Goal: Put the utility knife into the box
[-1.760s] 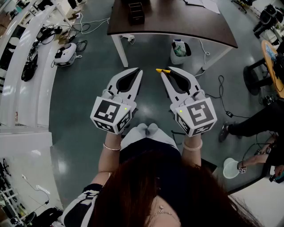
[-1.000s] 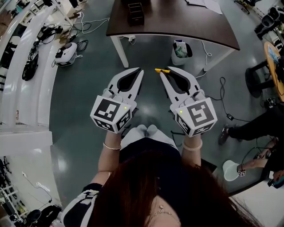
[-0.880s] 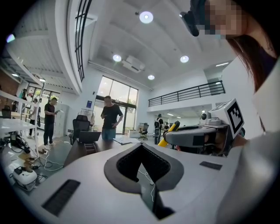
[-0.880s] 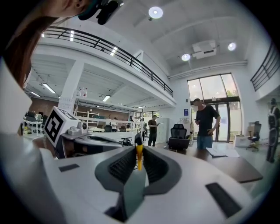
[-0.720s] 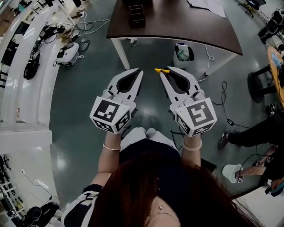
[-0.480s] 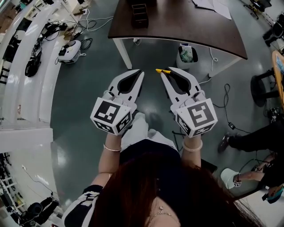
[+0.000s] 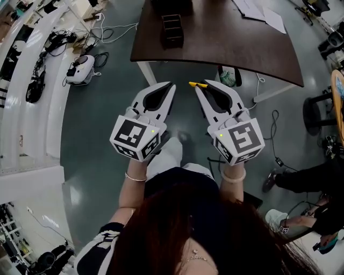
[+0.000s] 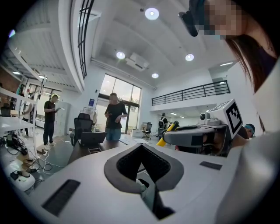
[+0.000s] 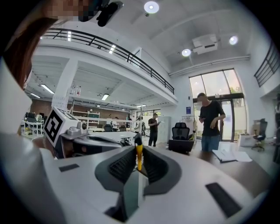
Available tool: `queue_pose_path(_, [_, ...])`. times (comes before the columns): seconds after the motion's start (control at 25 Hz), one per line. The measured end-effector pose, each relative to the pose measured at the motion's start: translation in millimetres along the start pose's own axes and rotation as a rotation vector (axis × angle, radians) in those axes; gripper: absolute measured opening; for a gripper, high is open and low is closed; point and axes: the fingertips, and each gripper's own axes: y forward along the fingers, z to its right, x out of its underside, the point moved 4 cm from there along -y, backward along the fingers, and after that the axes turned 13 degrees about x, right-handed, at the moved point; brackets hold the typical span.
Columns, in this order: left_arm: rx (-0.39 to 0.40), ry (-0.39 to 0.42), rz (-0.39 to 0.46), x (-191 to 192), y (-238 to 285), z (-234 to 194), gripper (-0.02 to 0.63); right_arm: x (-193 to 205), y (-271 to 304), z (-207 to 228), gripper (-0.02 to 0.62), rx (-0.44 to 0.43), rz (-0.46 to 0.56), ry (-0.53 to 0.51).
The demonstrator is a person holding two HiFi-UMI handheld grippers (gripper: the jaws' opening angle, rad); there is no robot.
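Observation:
In the head view my right gripper (image 7: 198, 86) is shut on a yellow utility knife (image 7: 194, 85), whose tip sticks out to the left of the jaw ends. The right gripper view shows the knife (image 9: 139, 158) upright between the closed pads. Beside it, my left gripper (image 7: 171, 86) is shut with nothing in it; its tips meet in its own view (image 8: 142, 145). Both are held over the floor, short of a dark brown table (image 7: 231, 40). A small dark open box (image 7: 172, 30) stands on the table's left part, well ahead of the grippers.
A white bin (image 7: 228, 77) stands under the table's near edge, by a white table leg (image 7: 145, 71). Papers (image 7: 263, 13) lie on the table's right side. A white curved counter (image 7: 32, 102) with cables runs along the left. A seated person's legs (image 7: 306, 177) are at right.
The table and box have come nearer and lower in the head view as the person steps forward. Both grippers keep the same pose, the knife still held.

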Motion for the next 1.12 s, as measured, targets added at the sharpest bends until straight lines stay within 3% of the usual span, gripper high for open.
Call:
queue_pose_path(0.48, [0.011, -0.026, 0.005, -9, 42, -97, 0.001, -10, 98, 28, 0.058, 0.018, -0.018, -0.009])
queue_pose_path(1.12, [-0.070, -0.044, -0.022, -10, 179, -238, 0.001, 3, 268, 156, 0.058, -0.051, -0.027, 0.020])
